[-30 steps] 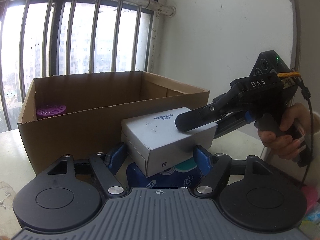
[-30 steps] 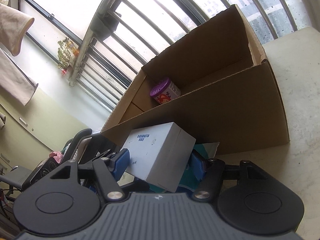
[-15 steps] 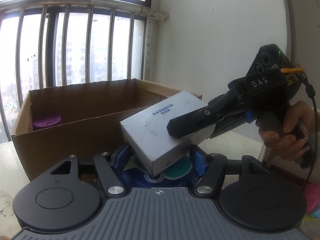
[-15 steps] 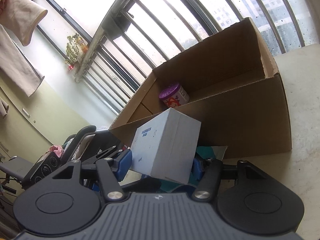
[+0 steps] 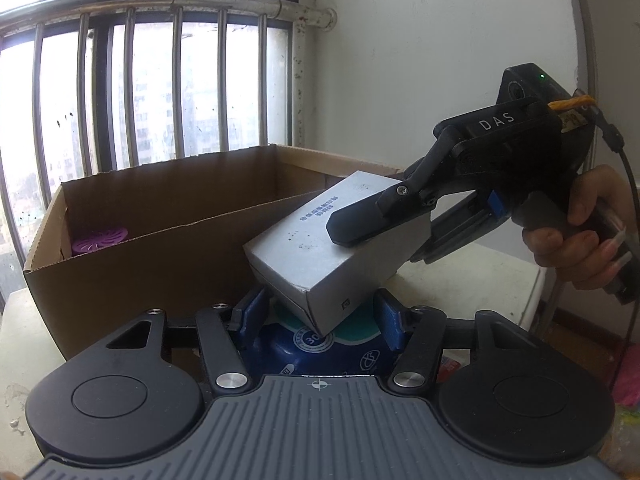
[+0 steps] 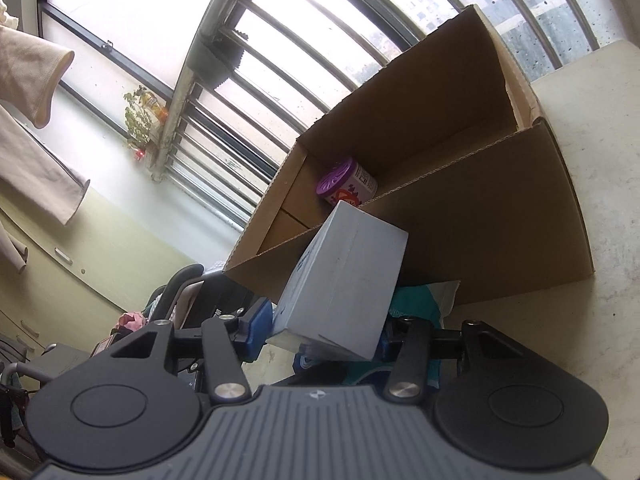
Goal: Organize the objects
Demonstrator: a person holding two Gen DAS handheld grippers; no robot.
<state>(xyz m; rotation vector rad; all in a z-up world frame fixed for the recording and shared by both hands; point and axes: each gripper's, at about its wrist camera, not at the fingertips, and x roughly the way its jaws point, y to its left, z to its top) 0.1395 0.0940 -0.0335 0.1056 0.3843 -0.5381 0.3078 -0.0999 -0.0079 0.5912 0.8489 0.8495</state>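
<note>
Far left, the purple-lidded can (image 5: 100,237) sits inside the cardboard box (image 5: 168,256), one item tidied away. Centre, the white carton (image 5: 320,248) hangs tilted just outside the box's near wall, not yet in. The left gripper (image 5: 320,312) has just been narrowing, blue pads half-spread around the carton's lower corner; contact unclear. On the right, the right gripper (image 5: 380,220) clamps the carton. A blue pouch (image 5: 332,348) waits underneath.

We could not read the small print on the grey box (image 5: 316,248) between the fingers; the box hid most of the blue-green packet (image 5: 320,344) beneath it.
</note>
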